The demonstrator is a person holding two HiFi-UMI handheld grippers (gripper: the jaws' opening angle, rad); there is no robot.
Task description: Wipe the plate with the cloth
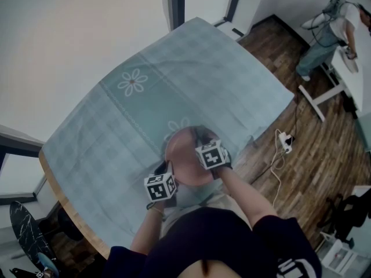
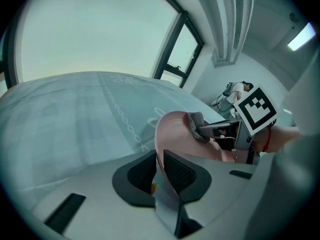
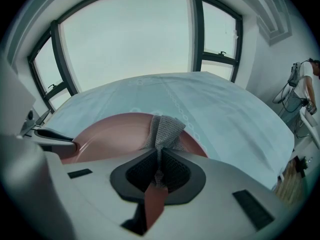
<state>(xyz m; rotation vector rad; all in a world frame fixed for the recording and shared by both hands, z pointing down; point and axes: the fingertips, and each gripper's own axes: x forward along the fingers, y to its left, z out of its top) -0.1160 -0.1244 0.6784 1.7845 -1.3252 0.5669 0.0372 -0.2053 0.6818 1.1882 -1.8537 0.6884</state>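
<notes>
A pink plate (image 1: pixel 184 160) is held tilted above the near part of the table. My left gripper (image 1: pixel 165 175) is shut on its near rim; in the left gripper view the plate (image 2: pixel 175 134) rises edge-on between the pads (image 2: pixel 175 171). My right gripper (image 1: pixel 203 141) is shut on a grey knitted cloth (image 3: pixel 164 130), which lies against the plate (image 3: pixel 115 134) face. From the left gripper view the cloth (image 2: pixel 196 124) sits on the plate's upper part under the right gripper (image 2: pixel 210 131). In the right gripper view the left gripper's jaw tip (image 3: pixel 52 135) shows at the plate's left rim.
The table carries a pale teal checked tablecloth (image 1: pixel 151 103) with flower prints. A power strip and cable (image 1: pixel 284 143) lie on the wooden floor to the right. A person (image 1: pixel 327 30) stands at a white desk far right. Large windows stand behind the table.
</notes>
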